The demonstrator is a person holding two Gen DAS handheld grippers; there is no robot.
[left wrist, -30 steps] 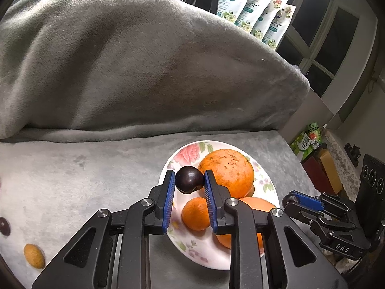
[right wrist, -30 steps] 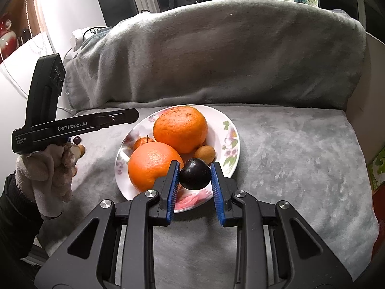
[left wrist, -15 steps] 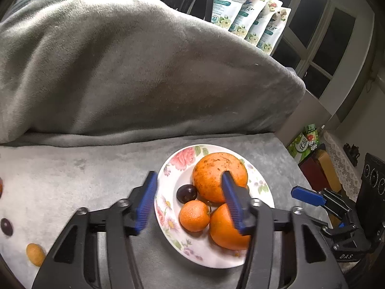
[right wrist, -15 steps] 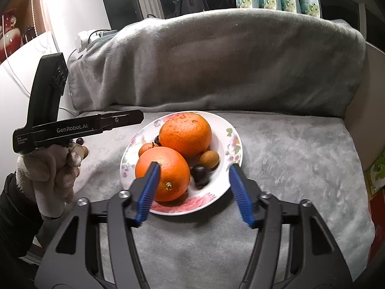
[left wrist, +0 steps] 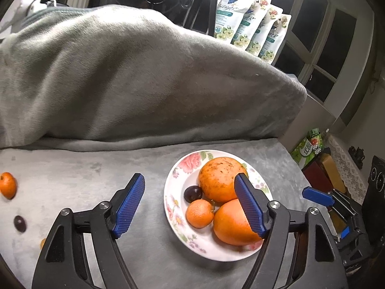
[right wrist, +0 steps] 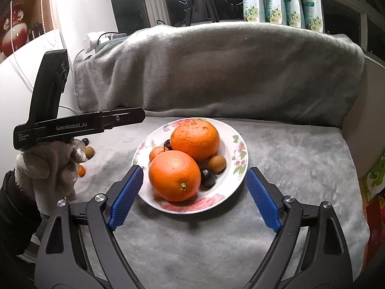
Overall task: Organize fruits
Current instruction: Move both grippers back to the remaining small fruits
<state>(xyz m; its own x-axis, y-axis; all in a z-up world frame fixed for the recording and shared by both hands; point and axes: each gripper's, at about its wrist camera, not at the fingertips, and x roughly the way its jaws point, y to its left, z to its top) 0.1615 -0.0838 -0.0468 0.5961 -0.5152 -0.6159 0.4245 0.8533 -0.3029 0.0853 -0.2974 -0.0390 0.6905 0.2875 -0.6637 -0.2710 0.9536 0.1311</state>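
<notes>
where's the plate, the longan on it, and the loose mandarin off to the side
plate (right wrist: pixel 237 133): right wrist view, bare far-right rim.
longan (right wrist: pixel 217 164): right wrist view, middle of its brown skin.
loose mandarin (left wrist: pixel 7 185): left wrist view, centre of the fruit.

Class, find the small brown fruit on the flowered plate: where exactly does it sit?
In the right wrist view, the small brown fruit lies on the flowered plate's right side, against the rear orange, just behind a dark plum.
</notes>
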